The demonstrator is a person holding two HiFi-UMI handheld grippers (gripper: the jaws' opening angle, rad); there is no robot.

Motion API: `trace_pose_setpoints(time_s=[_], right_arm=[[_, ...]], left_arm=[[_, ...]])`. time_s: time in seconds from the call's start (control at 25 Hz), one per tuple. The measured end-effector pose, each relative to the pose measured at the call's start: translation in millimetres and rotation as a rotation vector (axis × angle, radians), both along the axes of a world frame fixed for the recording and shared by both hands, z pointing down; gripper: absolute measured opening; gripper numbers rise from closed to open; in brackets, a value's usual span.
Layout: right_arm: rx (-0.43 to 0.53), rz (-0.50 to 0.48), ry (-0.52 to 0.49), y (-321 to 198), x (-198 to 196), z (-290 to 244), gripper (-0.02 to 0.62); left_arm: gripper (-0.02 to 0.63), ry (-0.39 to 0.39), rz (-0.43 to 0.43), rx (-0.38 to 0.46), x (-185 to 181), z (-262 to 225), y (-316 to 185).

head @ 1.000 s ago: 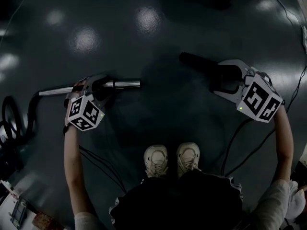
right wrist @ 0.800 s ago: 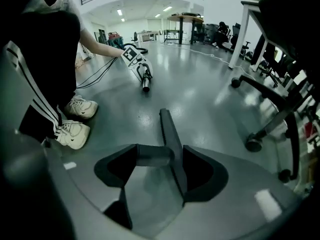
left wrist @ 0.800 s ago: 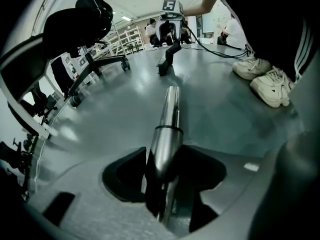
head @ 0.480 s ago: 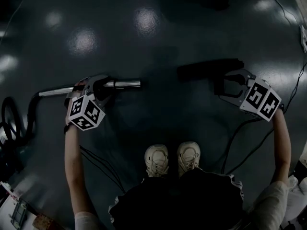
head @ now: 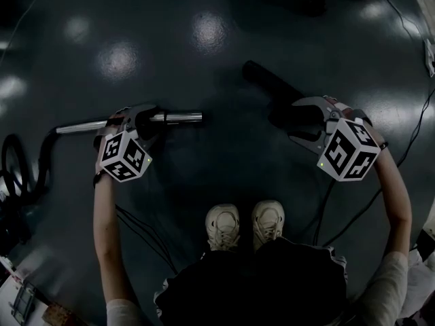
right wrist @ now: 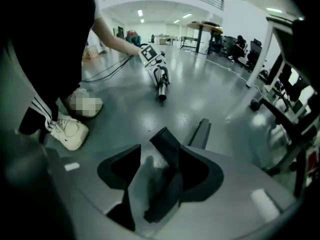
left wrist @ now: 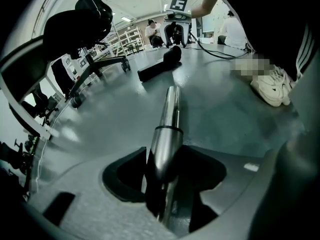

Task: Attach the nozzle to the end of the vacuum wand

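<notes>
A chrome vacuum wand (head: 177,118) juts to the right out of my left gripper (head: 144,122), which is shut on it just above the dark floor. In the left gripper view the wand (left wrist: 167,124) runs straight out between the jaws. The black nozzle (head: 265,81) slants up and to the left from my right gripper (head: 304,122), which straddles its thick end. These jaws have just been closing. In the right gripper view the nozzle (right wrist: 167,149) leans on the right-hand jaw, and a strip of floor shows beside the other. Nozzle tip and wand end are well apart.
A black hose (head: 41,161) loops on the floor at far left, joined to the wand. Cables (head: 333,195) trail behind my right arm. White shoes (head: 245,226) stand below centre. An office chair (left wrist: 85,29) is close by, and another chair base (right wrist: 285,109) is at the right.
My right gripper drew off the nozzle, then swung back left over its thick end. The nozzle turned from lying crosswise to slanting up-left. My left gripper and the wand stayed put.
</notes>
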State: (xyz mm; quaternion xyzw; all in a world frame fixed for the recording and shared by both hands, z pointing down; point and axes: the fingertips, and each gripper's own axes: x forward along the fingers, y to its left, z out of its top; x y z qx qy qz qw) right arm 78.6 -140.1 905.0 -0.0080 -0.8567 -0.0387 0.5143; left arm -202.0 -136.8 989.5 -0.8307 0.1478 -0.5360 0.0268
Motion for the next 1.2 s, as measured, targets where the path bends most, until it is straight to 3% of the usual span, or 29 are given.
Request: trace_pose_setpoints(time_s=[0.28, 0.4, 0.6, 0.72, 0.88, 1.2], right_arm=[[0.108, -0.132, 0.103, -19, -18, 24, 0.242], [0.137, -0.154, 0.104, -22, -31, 33, 0.199], [0.19, -0.09, 0.045, -32, -56, 31, 0.178], [0.204, -0.03, 0.005, -36, -70, 30, 0.175], [0.247, -0.014, 0.016, -31, -74, 30, 0.172], [0.243, 0.028, -0.025, -22, -92, 20, 0.169]], left_arm=[[0.225, 0.0, 0.006, 0.0, 1, -1, 1], [0.224, 0.0, 0.01, 0.0, 1, -3, 3], [0.219, 0.012, 0.009, 0.014, 2, -4, 4], [0.216, 0.057, 0.022, 0.044, 18, -16, 3], [0.213, 0.116, 0.023, 0.101, 49, -37, -4], [0.21, 0.173, 0.019, 0.15, 70, -65, -21]])
